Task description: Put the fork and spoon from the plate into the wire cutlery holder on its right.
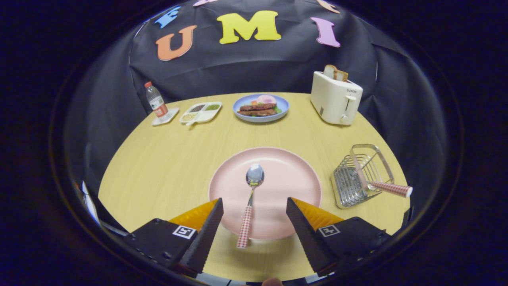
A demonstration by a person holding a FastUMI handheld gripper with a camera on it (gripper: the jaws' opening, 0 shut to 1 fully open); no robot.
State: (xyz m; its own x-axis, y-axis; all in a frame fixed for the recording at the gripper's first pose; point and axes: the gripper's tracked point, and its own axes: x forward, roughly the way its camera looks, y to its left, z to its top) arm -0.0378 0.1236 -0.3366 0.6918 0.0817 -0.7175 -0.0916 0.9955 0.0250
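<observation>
Spoon (pixel 250 202) lies on the pink plate (pixel 293 178), bowl toward the far side, checked handle running near and poking past the rim, right between my fingers. My tongs (pixel 254 212) hang wide apart, gripping nothing, either side of that handle. Off to the right, the wire cutlery holder (pixel 359 174) has a checked handle (pixel 391 188) sticking out.

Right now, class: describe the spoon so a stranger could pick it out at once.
Find the pink plate mid-table. The spoon lies on it, between the open gripper's fingers, handle overhanging the near rim. Its shiny bowl shows; the holder's similar checked handle leans out, right.
</observation>
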